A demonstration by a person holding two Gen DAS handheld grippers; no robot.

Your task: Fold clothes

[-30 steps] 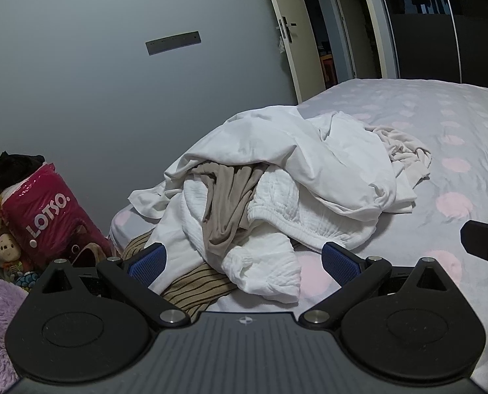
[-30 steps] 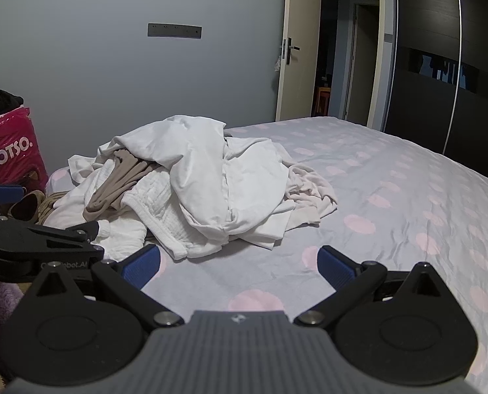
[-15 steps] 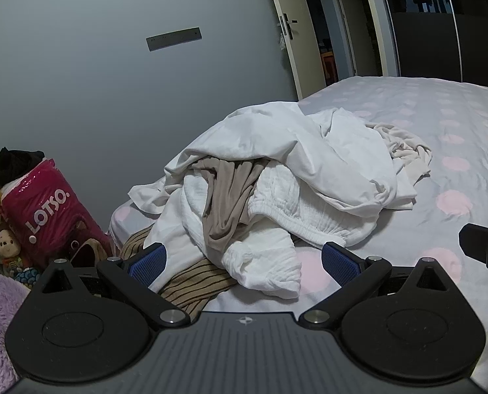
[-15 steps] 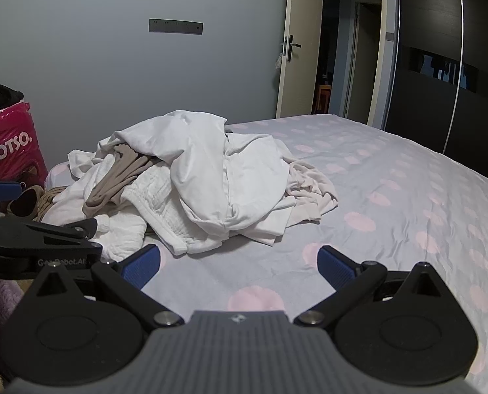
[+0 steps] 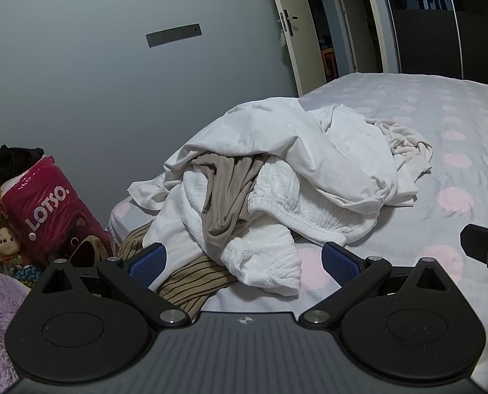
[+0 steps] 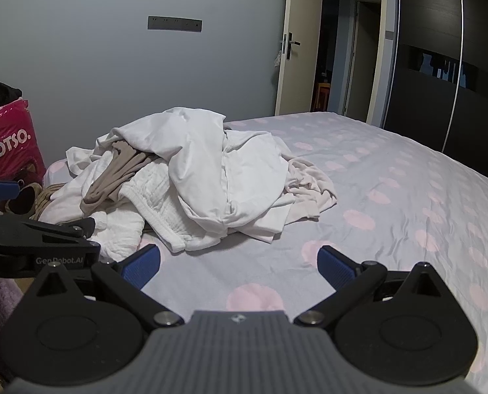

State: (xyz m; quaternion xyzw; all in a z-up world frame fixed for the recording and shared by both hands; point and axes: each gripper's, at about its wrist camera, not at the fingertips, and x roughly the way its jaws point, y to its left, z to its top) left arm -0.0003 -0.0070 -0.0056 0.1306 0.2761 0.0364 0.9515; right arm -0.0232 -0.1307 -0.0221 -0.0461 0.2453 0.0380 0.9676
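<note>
The room has a plain grey-blue wall (image 6: 96,65) carrying a dark rectangular switch plate (image 6: 174,23). A cream door (image 6: 298,46) stands open onto a dim hallway, beside a dark sliding wardrobe (image 6: 441,65) (glossy, with reflections). The bed (image 6: 391,197) has a grey sheet with pale pink dots; lighting is subdued and even.
</note>
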